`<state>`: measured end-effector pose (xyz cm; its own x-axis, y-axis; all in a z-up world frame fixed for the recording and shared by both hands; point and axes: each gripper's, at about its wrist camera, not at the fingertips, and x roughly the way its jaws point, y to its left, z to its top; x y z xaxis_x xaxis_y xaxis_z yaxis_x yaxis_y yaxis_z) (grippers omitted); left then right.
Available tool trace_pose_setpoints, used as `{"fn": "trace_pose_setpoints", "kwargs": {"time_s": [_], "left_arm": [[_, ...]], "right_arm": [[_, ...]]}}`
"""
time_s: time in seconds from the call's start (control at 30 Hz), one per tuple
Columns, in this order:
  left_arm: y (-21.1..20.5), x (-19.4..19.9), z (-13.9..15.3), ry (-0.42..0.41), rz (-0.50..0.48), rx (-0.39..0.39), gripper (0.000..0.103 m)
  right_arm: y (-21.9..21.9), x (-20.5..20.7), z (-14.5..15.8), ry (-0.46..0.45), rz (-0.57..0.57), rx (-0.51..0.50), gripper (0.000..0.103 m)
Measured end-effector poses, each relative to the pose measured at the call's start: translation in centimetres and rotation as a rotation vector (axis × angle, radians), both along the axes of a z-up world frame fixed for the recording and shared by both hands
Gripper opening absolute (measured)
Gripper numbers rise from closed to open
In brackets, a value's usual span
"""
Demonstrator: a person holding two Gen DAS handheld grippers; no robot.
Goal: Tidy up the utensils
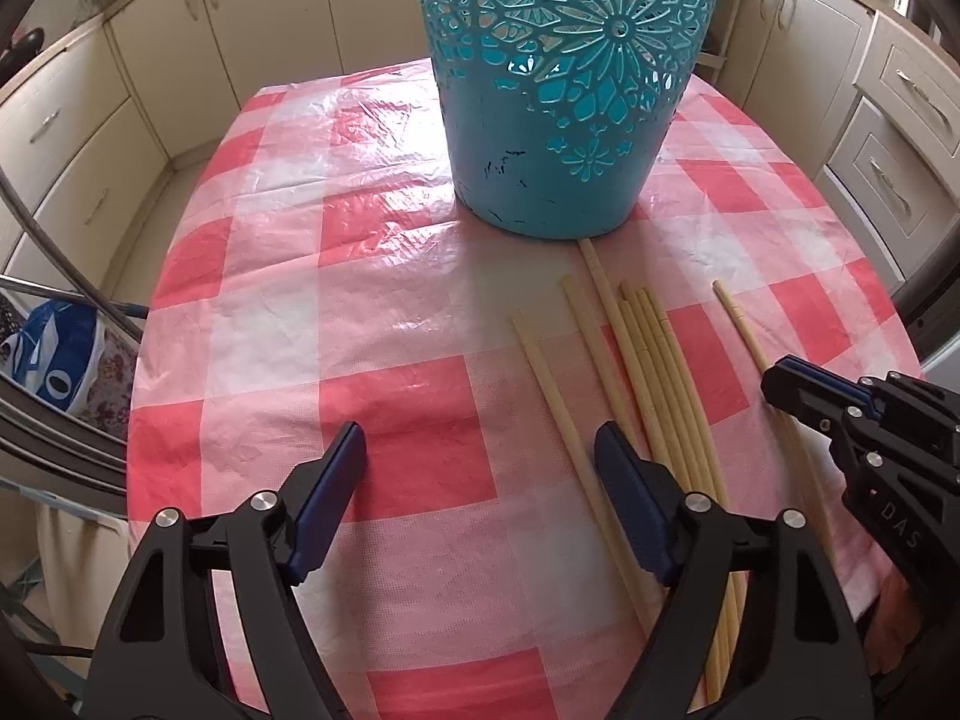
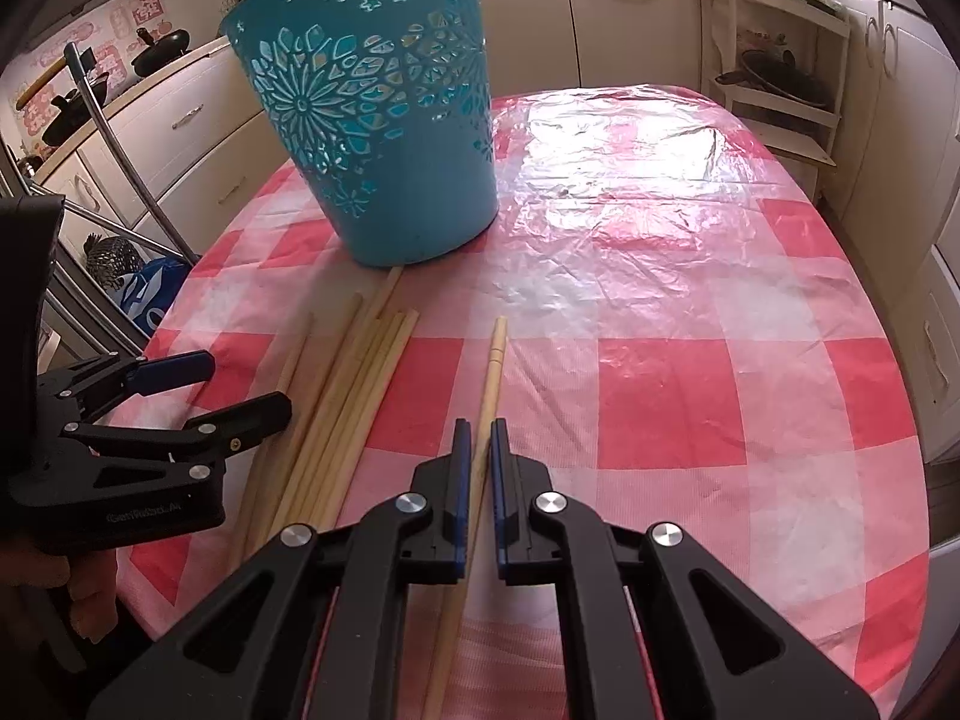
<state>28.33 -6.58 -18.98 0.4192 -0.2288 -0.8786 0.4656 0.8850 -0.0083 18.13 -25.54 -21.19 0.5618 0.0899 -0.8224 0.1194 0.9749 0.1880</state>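
Chopsticks (image 2: 336, 414) lie in a loose bundle on the checked tablecloth (image 2: 660, 420), their far tips reaching right up to the foot of the teal basket (image 2: 384, 138). One lone chopstick (image 2: 493, 378) sits apart, just to the right of the bundle, also pointing at the basket. And the right gripper (image 2: 477, 456) is on it: fingers nearly together with the stick running straight between them. Whether the pads (image 2: 461, 480) truly pinch it I cannot tell; a sliver of gap shows on one side.

The left gripper (image 1: 480, 450) hangs spread wide and empty on the near side of the basket, its right-hand finger over the edge of the bundle.

My read: this is the pick-up of the single stick. To do it well, close fully before lifting, since a thin round stick will roll or pivot in a light grip. Then raise the far end clear of the cloth and tip it upright over the basket's rim before letting go.
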Motion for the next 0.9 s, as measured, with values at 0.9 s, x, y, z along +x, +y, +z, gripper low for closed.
{"fn": "trace_pose_setpoints", "kwargs": {"time_s": [0.9], "left_arm": [[1.0, -3.6, 4.3, -0.309, -0.561, 0.124, 0.051]], "right_arm": [[-0.4, 0.1, 0.0, 0.007, 0.01, 0.043, 0.007]]}}
